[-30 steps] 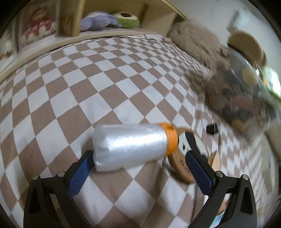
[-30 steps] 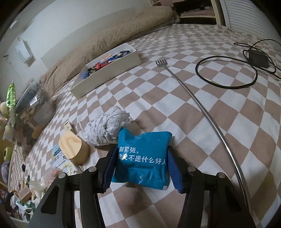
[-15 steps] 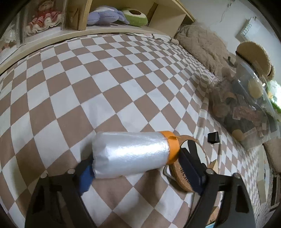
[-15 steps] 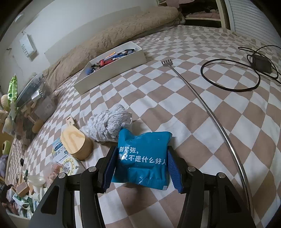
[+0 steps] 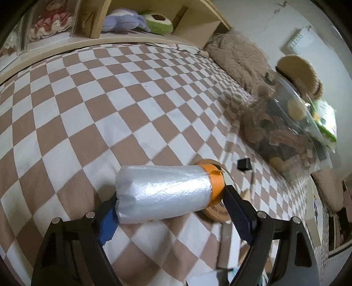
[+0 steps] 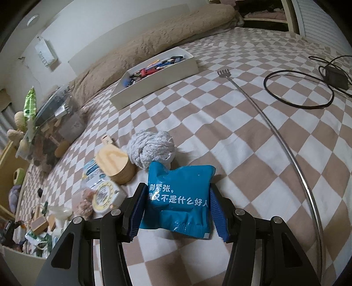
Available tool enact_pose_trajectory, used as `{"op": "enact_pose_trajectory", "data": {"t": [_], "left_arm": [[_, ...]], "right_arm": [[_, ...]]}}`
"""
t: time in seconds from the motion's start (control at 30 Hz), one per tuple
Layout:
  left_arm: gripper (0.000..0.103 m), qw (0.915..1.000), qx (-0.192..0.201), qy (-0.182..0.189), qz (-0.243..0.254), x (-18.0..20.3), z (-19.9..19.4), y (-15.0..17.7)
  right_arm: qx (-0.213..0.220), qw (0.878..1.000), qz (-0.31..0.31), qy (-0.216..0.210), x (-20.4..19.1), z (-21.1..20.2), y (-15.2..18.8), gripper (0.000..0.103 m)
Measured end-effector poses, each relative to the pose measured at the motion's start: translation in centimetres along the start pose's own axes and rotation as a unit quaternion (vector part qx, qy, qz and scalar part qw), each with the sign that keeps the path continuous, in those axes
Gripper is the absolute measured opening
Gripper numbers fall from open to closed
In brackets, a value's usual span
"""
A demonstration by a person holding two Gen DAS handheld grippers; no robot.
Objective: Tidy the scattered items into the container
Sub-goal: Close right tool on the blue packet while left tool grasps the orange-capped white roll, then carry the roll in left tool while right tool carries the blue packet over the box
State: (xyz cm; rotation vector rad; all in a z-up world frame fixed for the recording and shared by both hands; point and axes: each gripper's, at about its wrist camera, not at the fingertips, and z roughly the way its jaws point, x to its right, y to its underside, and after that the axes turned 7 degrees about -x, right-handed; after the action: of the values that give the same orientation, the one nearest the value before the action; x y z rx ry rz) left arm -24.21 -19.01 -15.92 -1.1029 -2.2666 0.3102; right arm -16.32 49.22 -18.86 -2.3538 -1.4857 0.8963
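Everywhere underfoot is a bed (image 5: 114, 92) dressed in a soft brown-and-white checked cover, with a shaggy tan blanket (image 6: 167, 37) bunched along its far edge against a pale wall. Seen from the left wrist, a wooden shelf (image 5: 198, 19) at twelve o'clock holds plush toys, and a clear plastic container (image 5: 292, 136) full of small wooden and cork pieces sits at three o'clock. The left claw (image 5: 170, 211) is closed end to end on a crinkly, silvery roll of plastic film (image 5: 162, 193) with an orange band at one end, held clear of the cover. Seen from the right wrist, the right claw (image 6: 176, 211) pinches a glossy blue snack packet (image 6: 180, 198) printed with white characters, its pads pressed into both sides. Just beyond it, at twelve o'clock, lies a fluffy grey-white mop head (image 6: 151, 149), and at eleven o'clock a round wooden box (image 6: 116, 165). A long white tray (image 6: 158, 81) of pens rests farther off, a thin metal back scratcher (image 6: 275, 132) curves past at two o'clock, and a coiled black cable (image 6: 299, 90) lies beyond.
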Motion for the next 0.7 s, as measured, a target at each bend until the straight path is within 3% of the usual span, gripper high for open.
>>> {"op": "enact_pose_trajectory", "data": {"t": [0.7], "left_arm": [[0.087, 0.9898, 0.05, 0.067, 0.116, 3.3, -8.6, 6.1]], "right_arm": [[0.005, 0.992, 0.002, -0.122, -1.7, -5.0, 3.3, 0.056]]}}
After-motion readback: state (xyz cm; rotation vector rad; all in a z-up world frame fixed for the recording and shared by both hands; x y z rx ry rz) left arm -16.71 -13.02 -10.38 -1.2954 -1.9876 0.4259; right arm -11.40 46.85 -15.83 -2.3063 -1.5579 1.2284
